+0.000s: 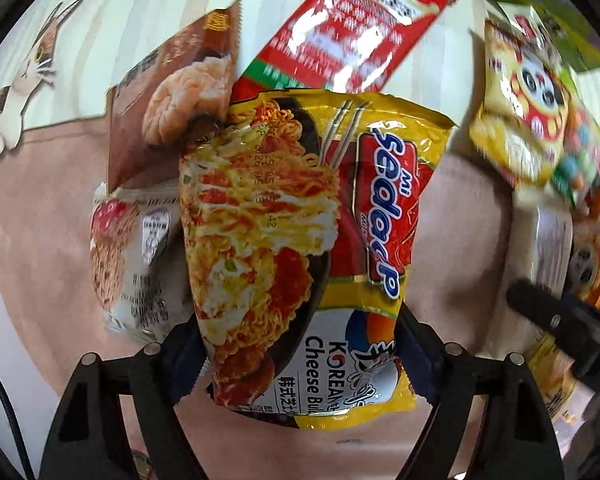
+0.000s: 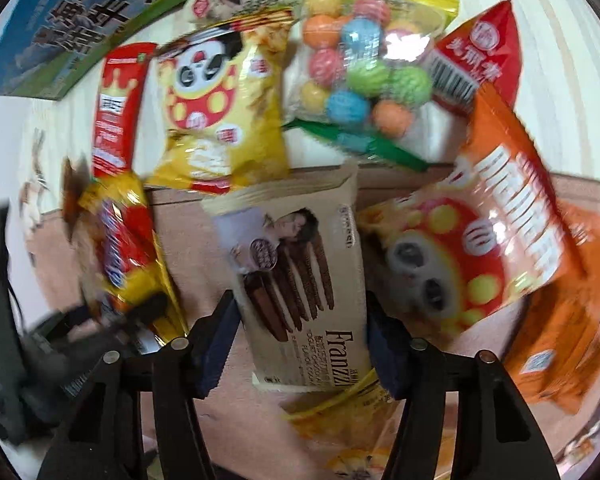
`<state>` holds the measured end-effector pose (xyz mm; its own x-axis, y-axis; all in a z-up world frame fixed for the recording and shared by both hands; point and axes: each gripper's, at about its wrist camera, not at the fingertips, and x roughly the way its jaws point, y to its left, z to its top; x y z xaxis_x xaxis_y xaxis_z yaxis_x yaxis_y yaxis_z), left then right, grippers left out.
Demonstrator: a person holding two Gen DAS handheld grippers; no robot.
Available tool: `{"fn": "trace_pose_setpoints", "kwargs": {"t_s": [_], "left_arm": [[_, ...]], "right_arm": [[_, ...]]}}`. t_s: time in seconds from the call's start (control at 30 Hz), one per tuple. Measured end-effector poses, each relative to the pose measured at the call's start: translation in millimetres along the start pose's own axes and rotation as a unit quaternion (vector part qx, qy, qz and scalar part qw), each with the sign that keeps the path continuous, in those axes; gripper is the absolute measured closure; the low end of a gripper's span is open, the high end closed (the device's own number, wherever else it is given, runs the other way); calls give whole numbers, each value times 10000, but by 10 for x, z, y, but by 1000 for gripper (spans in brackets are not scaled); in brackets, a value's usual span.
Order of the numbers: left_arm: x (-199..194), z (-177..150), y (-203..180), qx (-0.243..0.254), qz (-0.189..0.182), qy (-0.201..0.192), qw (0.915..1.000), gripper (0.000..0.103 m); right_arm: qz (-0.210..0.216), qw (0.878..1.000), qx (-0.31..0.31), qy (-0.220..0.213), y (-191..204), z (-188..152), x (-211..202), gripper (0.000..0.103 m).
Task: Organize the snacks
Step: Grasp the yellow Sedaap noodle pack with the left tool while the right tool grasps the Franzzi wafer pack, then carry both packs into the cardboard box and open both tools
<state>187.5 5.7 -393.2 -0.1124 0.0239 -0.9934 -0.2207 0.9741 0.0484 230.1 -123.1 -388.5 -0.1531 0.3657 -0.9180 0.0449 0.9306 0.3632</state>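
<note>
My left claw (image 1: 300, 356) is clamped on the lower end of the Mi Sedaap noodle packet (image 1: 296, 240), both pads against its side edges; its long axis runs straight away from the claw, brand name reading sideways. My right claw (image 2: 300, 340) straddles the Franzzi biscuit pack (image 2: 300, 280), pads at its edges; I cannot tell whether they press. That pack lies flat on the table (image 2: 188, 248), long axis away from the claw, tilted slightly, between the noodle packet and an orange panda bag (image 2: 480, 240).
</note>
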Motion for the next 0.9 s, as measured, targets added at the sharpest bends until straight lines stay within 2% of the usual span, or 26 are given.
{"fn": "trace_pose_setpoints", "kwargs": {"t_s": [0.07, 0.13, 0.17, 0.2, 0.27, 0.3, 0.37, 0.5, 0.53, 0.6, 0.63, 0.8, 0.9], "left_arm": [[115, 29, -56, 14, -8, 29, 10000, 19], [198, 99, -92, 10, -60, 129, 9999, 19], [248, 147, -91, 3, -93, 188, 9998, 19], [214, 139, -112, -7, -110, 197, 9997, 18], [245, 179, -102, -11, -154, 189, 9997, 17], [257, 200, -89, -19, -169, 182, 9997, 16], [277, 351, 19, -5, -187, 142, 9997, 17], [383, 502, 97, 108, -114, -52, 9999, 18], [376, 522, 106, 157, -90, -102, 9998, 18], [382, 563, 120, 267, -57, -175, 9995, 18], [388, 588, 128, 310, -70, -193, 9993, 18], [372, 629, 228, 527, -169, -275, 9981, 19], [238, 641, 278, 680, -134, -414, 9967, 19]], "right_arm": [[219, 9997, 88, 58, 118, -14, 91, 43], [53, 9999, 86, -5, 215, -4, 171, 35], [20, 9999, 108, -46, 252, -6, 186, 28], [12, 9999, 137, -63, 281, -11, 189, 26], [-80, 9998, 162, -83, 261, -8, 134, 26], [-123, 9997, 169, -98, 122, 37, 175, 26], [-199, 9995, 193, -121, 91, 28, 160, 26], [-588, 9976, 269, -229, 440, -25, 413, 27], [-726, 9966, 287, -254, 486, -33, 445, 30], [-966, 9944, 274, -332, 586, -52, 526, 42], [-1076, 9932, 244, -359, 647, -71, 562, 42], [-1290, 9900, 176, -536, 899, -195, 616, 43], [-1211, 9904, 206, -634, 1091, -364, 552, 43]]}}
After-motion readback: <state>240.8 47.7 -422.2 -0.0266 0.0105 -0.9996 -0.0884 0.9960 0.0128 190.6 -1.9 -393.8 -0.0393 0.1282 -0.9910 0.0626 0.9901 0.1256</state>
